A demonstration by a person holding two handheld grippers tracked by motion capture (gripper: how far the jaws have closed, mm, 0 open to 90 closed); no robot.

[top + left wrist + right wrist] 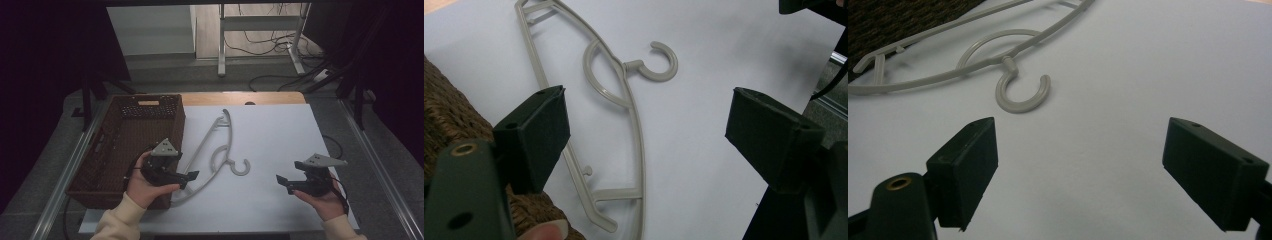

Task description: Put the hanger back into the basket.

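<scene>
A light grey plastic hanger (210, 145) lies flat on the white board (280, 135), its hook (241, 168) pointing toward the right. My left gripper (190, 177) hovers at the hanger's near end beside the basket, and it is open. In the left gripper view the hanger (631, 115) runs between the wide-apart jaws of that gripper (649, 125). My right gripper (281, 181) is held open over bare board, well to the right of the hook. In the right gripper view the hook (1020, 97) lies ahead of that gripper (1083, 145), with nothing between the jaws.
A brown wicker basket (125, 145) stands at the board's left edge, close to the hanger and the left hand. It also shows as a woven wall (444, 115) and a dark corner (898, 15). A wooden table edge (240, 98) runs behind the board.
</scene>
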